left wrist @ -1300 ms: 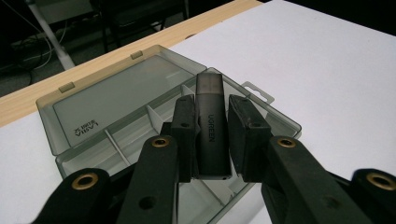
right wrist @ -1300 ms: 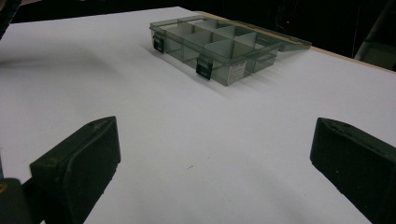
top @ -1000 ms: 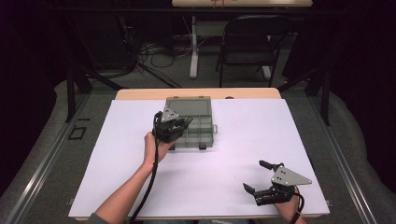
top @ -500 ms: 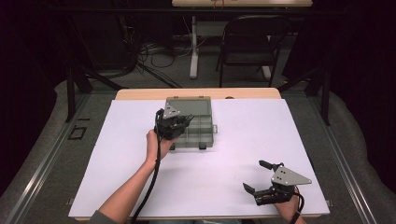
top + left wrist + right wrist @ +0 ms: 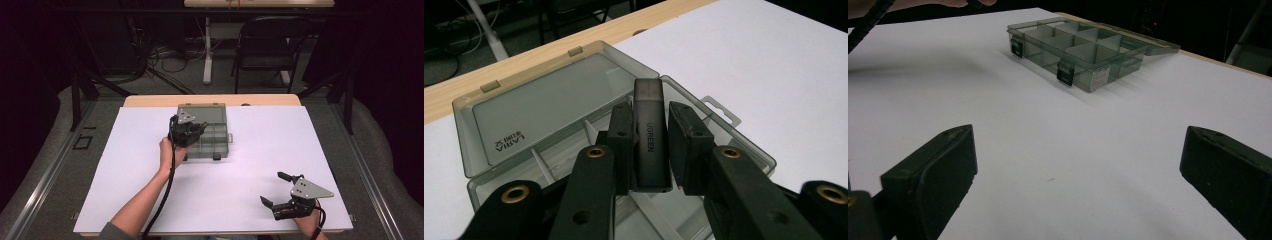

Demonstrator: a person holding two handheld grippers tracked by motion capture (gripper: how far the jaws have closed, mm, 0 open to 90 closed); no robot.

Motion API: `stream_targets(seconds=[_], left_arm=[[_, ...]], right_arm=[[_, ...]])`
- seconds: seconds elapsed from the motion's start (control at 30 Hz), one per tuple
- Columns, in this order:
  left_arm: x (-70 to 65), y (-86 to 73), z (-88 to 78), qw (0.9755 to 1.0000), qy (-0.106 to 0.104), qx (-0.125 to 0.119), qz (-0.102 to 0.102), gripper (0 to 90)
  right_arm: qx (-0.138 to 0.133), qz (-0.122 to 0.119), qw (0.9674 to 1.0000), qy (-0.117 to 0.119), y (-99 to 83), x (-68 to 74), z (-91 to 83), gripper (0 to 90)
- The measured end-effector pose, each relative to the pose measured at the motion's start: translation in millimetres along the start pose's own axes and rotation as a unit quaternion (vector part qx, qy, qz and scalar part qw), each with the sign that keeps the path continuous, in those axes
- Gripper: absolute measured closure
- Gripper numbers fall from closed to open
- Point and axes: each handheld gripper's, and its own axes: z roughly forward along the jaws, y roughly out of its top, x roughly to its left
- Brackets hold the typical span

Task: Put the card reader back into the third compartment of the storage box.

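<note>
The left gripper (image 5: 645, 145) pinches a small dark adapter marked UGREEN (image 5: 650, 135) between its jaws, held end-up above the open compartment box (image 5: 212, 142), probably for dropping into a cell. The box's lid (image 5: 549, 105) lies flat behind it. The right gripper (image 5: 281, 192) rests well in front of the box, jaws spread wide, holding nothing

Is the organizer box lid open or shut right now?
Open. The organizer box has its lid swung back flat on the table, the divided compartments exposed beneath the left gripper, which grips a dark Ugreen stick.
</note>
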Motion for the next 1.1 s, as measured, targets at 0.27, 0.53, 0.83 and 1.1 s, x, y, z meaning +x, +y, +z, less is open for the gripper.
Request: stream_targets(seconds=[0.27, 0.53, 0.83, 1.1], left_arm=[[2.0, 3.2, 9.9, 0.9999, 0.006, 0.010, -0.002, 73.2], [0.7, 6.4, 17.7, 0.9997, 0.011, 0.020, -0.002, 73.2], [0.5, 5.1, 25.8, 0.9994, 0.017, 0.030, -0.005, 73.1], [3.9, 2.5, 32.7, 0.9989, 0.024, 0.038, -0.015, 73.1]], right_arm=[[-0.001, 0.001, 1.0000, -0.001, 0.1, -1.3, -0.2, 1.4], [0.001, -0.001, 1.0000, 0.000, 0.4, -0.4, 0.5, 1.4], [0.002, -0.001, 1.0000, -0.002, 0.1, 0.2, -1.5, 1.4], [0.002, 0.001, 1.0000, -0.001, 0.0, 0.2, -1.0, 1.5]])
